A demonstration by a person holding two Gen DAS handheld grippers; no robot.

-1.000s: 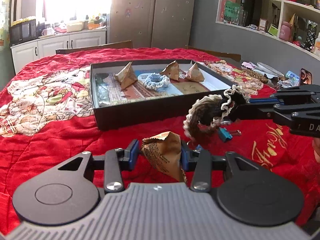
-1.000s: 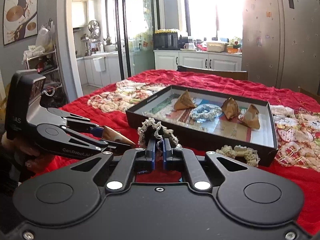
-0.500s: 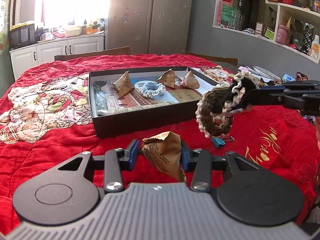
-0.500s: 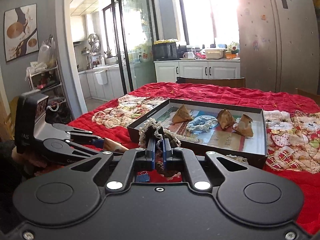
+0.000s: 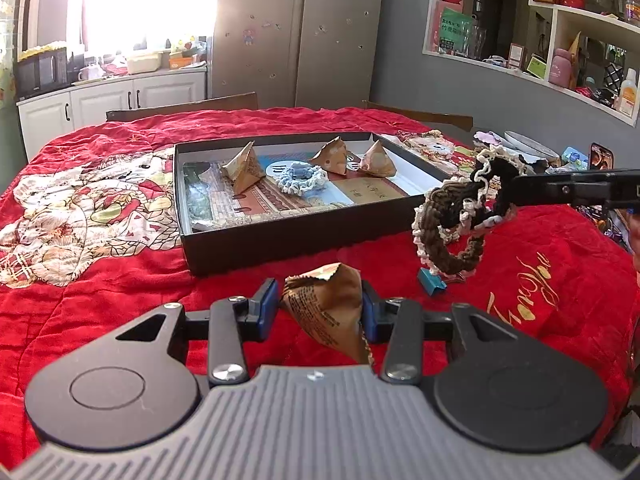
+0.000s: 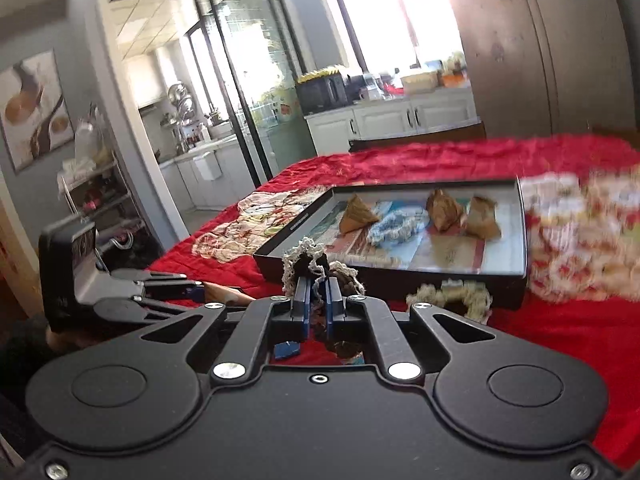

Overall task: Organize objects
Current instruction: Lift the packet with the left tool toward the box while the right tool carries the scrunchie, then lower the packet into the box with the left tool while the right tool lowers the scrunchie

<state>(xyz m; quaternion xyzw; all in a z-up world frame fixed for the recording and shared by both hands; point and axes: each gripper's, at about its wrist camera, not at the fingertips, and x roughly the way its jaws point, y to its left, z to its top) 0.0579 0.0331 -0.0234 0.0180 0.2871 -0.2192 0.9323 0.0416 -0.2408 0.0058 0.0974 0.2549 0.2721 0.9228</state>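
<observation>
**A:** Where do the edges lie, and where is there free space?

**B:** A shallow black cardboard box (image 5: 280, 236) lies on the red quilted cloth (image 5: 120, 312), its near wall facing the left camera. Bare red cloth runs between that wall and the left gripper (image 5: 320, 312). To the right of the box, more red cloth shows, with a small blue binder clip (image 5: 430, 282) lying on it.

**A:** What do the grippers hold?

**B:** The left gripper's jaws are clamped on a brown folded-paper pyramid (image 5: 328, 312), held above the cloth in front of the box. The right gripper (image 6: 318, 304) has its jaws pinched on a dark brown crocheted scrunchie with cream edging (image 5: 452, 224), which hangs in the air just right of the box's near corner.

**A:** What is in the box?

**B:** Three more brown paper pyramids (image 5: 244, 168) and a pale blue crocheted scrunchie (image 5: 300, 176), resting on printed paper. A cream crocheted scrunchie (image 6: 452, 296) lies on the cloth against the box's outer wall.

**A:** And the room?

**B:** White kitchen cabinets (image 5: 112, 100) under a bright window, a tall fridge (image 5: 296, 36), wall shelves (image 5: 560, 40) with small items, and glass sliding doors (image 6: 240, 92).
</observation>
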